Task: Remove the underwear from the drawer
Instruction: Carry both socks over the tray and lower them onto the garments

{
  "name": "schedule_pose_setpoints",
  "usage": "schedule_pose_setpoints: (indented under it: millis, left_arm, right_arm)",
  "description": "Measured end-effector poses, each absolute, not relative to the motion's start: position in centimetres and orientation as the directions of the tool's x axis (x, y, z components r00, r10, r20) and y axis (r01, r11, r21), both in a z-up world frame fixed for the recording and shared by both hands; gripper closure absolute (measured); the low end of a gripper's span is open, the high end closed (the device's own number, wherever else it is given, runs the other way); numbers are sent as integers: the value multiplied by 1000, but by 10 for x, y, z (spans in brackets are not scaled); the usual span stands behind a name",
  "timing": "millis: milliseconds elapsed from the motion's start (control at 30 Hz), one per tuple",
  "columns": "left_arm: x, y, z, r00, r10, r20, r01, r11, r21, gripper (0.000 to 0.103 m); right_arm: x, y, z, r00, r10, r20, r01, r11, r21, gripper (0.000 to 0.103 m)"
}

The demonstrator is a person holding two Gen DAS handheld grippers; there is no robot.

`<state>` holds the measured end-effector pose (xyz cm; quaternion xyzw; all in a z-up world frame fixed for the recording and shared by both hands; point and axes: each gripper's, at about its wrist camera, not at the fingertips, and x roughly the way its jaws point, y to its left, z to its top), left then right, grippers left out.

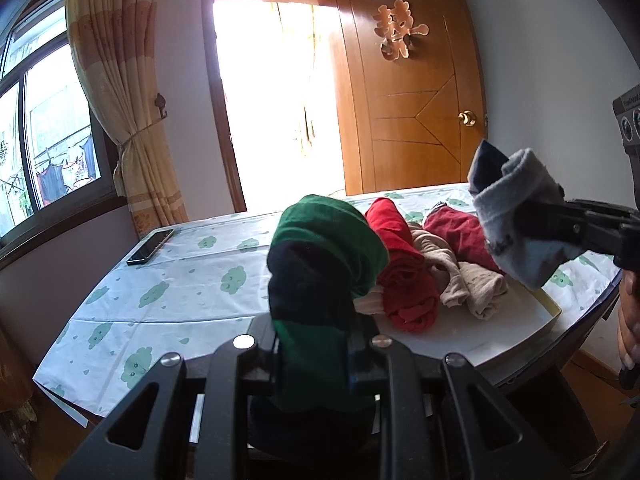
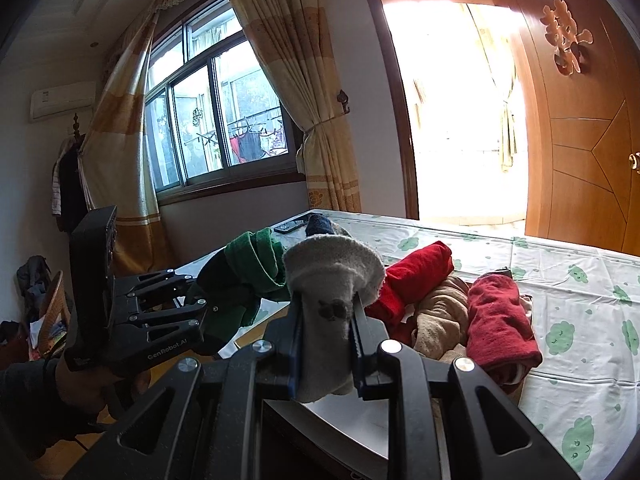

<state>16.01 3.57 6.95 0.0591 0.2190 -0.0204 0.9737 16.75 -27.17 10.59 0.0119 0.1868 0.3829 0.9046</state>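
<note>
Clamping a green roll [image 1: 320,240], the left gripper [image 1: 316,344]; right gripper [image 2: 326,344] grips a grey roll [image 2: 332,268].

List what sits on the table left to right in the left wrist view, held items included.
Phone → green and black roll in the left gripper → bright red roll → beige garments → dark red roll → grey roll in the right gripper.

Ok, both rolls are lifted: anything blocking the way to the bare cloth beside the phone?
Nothing visible. The green roll in the left gripper and the grey roll in the right gripper hang above the white tray; the tablecloth near the phone is bare.
</note>
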Motion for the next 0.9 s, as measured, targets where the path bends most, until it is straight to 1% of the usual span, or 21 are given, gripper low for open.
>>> schedule_pose_setpoints:
  millis: [233,433,700,900]
  left_arm:
    - [173,35,69,881,-38,-471,83,994,75,82]
    - [187,33,63,846,-64,-529,97,995,35,82]
    - [205,32,48,801,-58,-596,96,995,32,82]
    - [213,32,41,780,-54,-623,95,995,33,82]
  right_arm:
    - [184,-262,98,621,693,-368,-681,708,185,81]
    - [199,-248,86,603,679,-418,-673,715,190,81]
    - [214,-236,67,581,664,-471,-667,720,191,81]
    - [222,-232,60,571,655,-495,-663,723,192,81]
